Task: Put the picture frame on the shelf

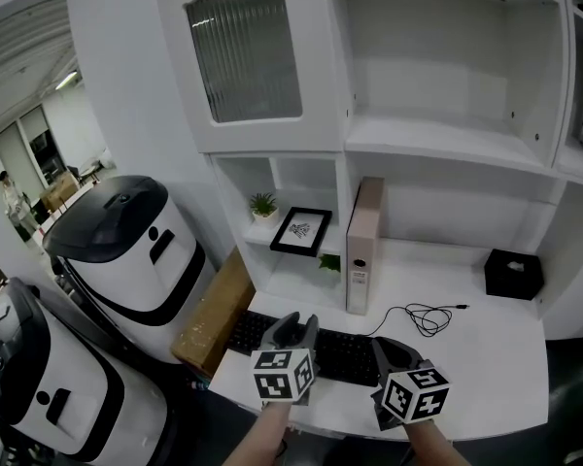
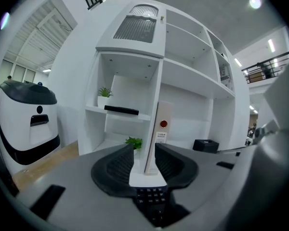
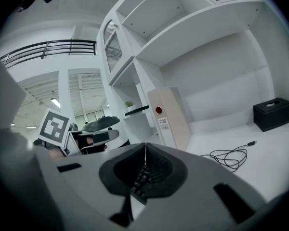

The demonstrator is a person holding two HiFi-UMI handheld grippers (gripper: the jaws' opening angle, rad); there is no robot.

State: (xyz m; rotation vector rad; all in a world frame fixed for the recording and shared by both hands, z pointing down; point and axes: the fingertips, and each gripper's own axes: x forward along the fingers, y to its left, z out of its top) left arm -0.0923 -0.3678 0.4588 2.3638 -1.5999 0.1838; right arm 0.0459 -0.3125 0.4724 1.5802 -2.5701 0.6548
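Observation:
The black picture frame (image 1: 302, 231) with a white mat leans tilted on the small cubby shelf (image 1: 259, 234), beside a little potted plant (image 1: 263, 205). In the left gripper view the picture frame (image 2: 121, 110) shows as a dark strip far ahead of the jaws. My left gripper (image 1: 292, 331) hovers over the keyboard (image 1: 345, 355) at the desk's front, open, with nothing between its jaws. My right gripper (image 1: 391, 354) is just to its right, jaws shut and empty, tips meeting (image 3: 145, 146). Both are well short of the frame.
A tall beige binder (image 1: 363, 246) stands upright right of the cubby, with a small green plant (image 1: 329, 262) by it. A black cable (image 1: 428, 316) and a black box (image 1: 513, 274) lie on the desk to the right. White-and-black machines (image 1: 126, 250) stand at left.

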